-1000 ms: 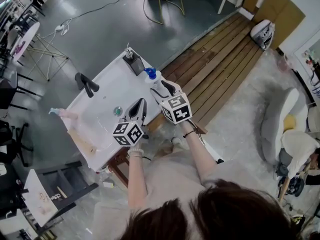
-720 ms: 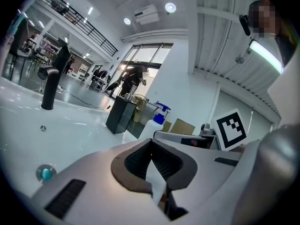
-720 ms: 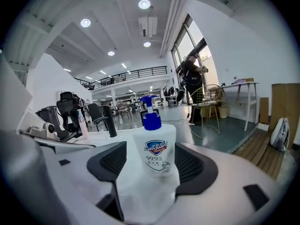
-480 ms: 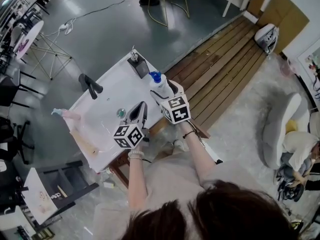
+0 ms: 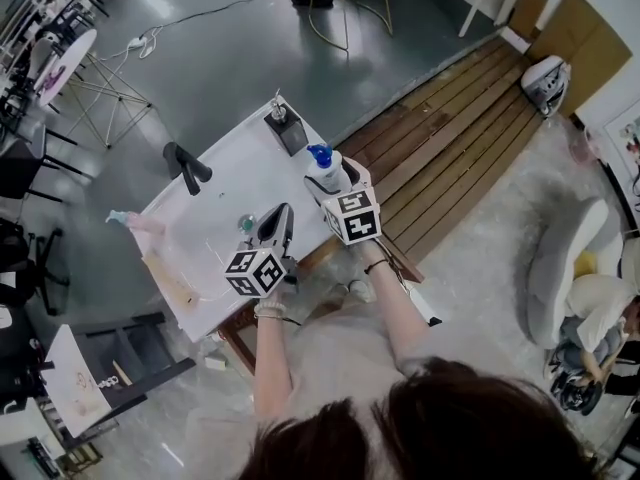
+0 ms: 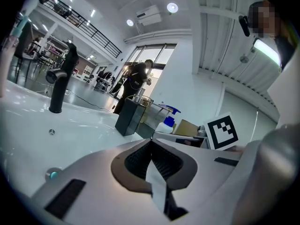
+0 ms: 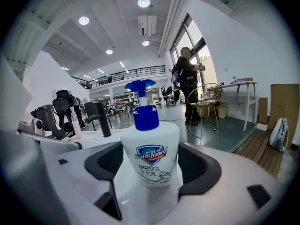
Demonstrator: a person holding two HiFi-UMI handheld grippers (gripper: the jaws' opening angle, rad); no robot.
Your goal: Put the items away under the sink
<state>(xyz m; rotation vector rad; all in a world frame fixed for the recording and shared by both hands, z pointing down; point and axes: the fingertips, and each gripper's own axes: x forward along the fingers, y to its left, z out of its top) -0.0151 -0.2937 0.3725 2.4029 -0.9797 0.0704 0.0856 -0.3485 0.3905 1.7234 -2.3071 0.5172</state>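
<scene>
Right of the black bent faucet (image 5: 186, 166), on the white sink top (image 5: 228, 160): white plastic soap bottle with blue pump (image 7: 150, 149) stands between right gripper (image 5: 337, 176) jaws, just spreading, pads clear. Grab pending; nothing stowed. Left gripper (image 6: 151, 144), nearer the faucet, pressed together, empty.

Just opened wide the jaws of the right gripper (image 5: 338, 180) and brought them forward around the soap bottle (image 7: 151, 153), before only ahead of the tips, now standing between them, not squeezed
</scene>
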